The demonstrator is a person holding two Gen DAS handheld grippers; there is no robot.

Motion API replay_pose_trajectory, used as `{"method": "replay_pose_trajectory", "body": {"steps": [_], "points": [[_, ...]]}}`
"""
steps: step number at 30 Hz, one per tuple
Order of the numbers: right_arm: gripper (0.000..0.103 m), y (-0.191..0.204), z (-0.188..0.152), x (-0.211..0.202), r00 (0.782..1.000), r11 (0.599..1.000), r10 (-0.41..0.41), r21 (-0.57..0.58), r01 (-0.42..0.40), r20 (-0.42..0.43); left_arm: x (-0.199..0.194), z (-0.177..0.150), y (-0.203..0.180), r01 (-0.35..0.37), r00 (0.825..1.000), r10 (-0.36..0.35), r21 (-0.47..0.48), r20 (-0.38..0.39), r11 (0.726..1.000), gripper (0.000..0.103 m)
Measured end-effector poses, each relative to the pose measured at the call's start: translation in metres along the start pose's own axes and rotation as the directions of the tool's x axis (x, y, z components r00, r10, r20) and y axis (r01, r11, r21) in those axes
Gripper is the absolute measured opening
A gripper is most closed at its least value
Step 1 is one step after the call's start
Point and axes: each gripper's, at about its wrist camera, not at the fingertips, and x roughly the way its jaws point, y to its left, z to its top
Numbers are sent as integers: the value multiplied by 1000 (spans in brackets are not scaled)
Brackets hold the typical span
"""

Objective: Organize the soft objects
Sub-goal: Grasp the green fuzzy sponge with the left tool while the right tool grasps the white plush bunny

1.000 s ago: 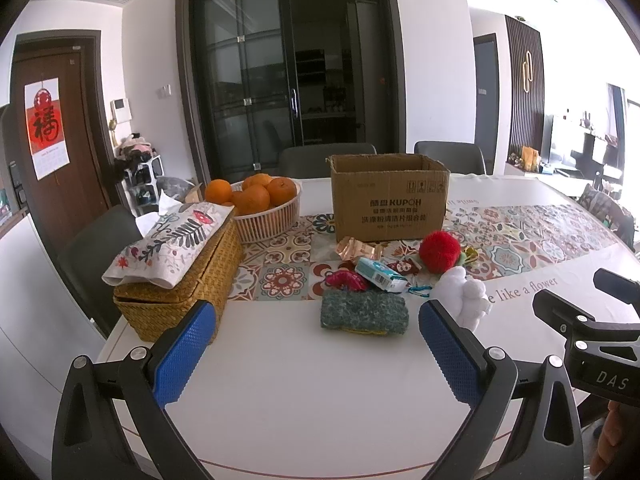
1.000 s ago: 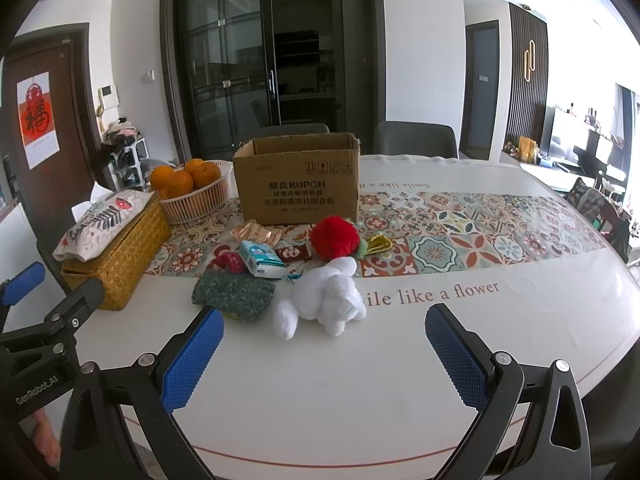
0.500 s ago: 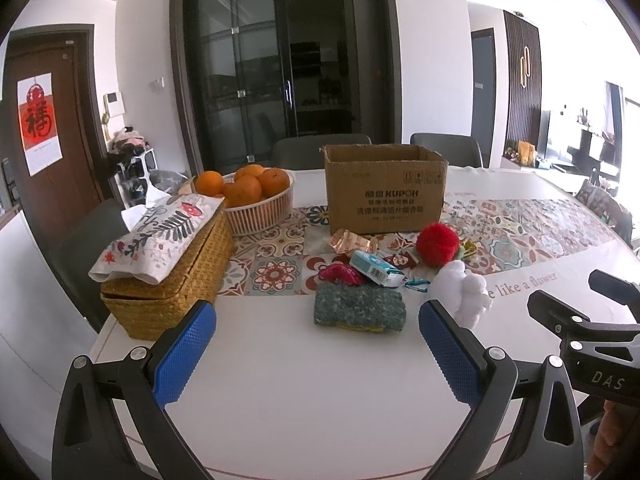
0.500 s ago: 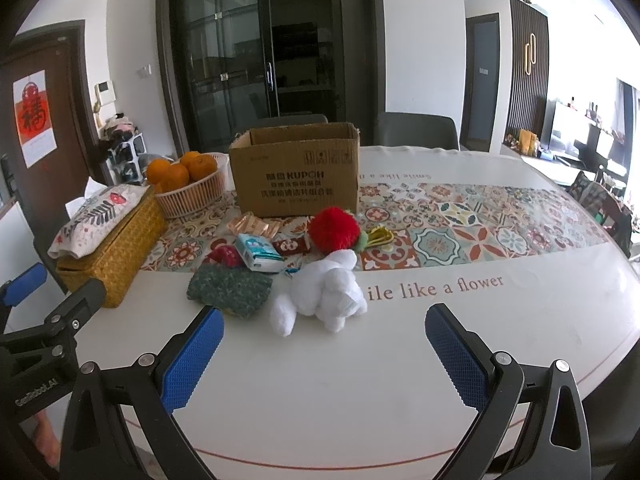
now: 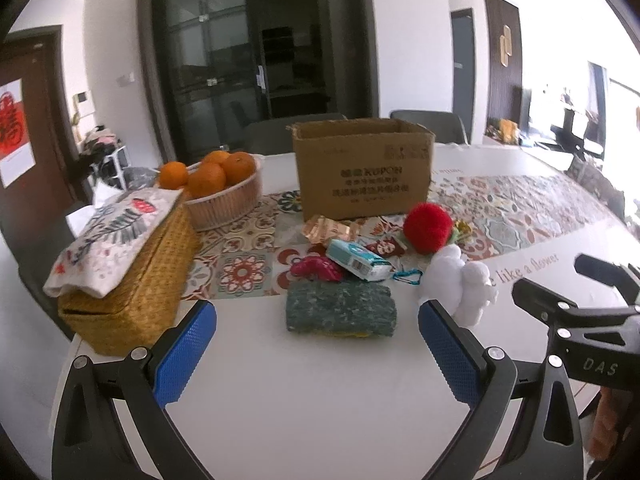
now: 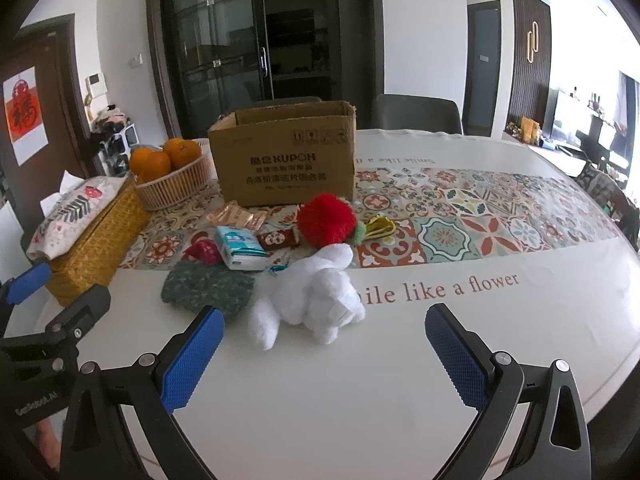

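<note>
White desk (image 5: 320, 400), cardboard box (image 5: 362, 168) mid-frame. Left gripper (image 5: 318, 344) hovers level, jaws wide, facing green pad (image 5: 340, 314). Right gripper (image 6: 324, 350) likewise wide, empty, before white plush (image 6: 316, 296).

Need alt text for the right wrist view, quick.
Open right gripper hovers above a white table, facing a white plush toy. Behind it lie a green knitted pad, a red pompom and an open cardboard box.
</note>
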Motion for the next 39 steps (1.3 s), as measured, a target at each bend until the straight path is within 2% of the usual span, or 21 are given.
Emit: {"method": "replay_pose_trajectory", "body": {"steps": [5, 16, 22, 32, 39], "points": [[101, -3, 1, 20, 1000, 1000, -2, -29, 2, -6, 22, -3, -9, 38, 999, -37, 51, -35, 998, 101], [93, -14, -4, 75, 992, 998, 60, -3, -61, -113, 80, -7, -26, 126, 983, -112, 96, -147, 987, 93], [89, -18, -4, 97, 988, 998, 60, -12, -63, -144, 107, -10, -32, 142, 974, -119, 106, -193, 984, 85], [87, -18, -6, 126, 975, 991, 122, -31, -130, -187, 138, -20, -38, 187, 953, -154, 106, -261, 977, 72], [87, -10, -5, 136, 966, 982, 168, -46, -181, -198, 151, -25, -37, 182, 951, -146, 113, -272, 977, 65]]}}
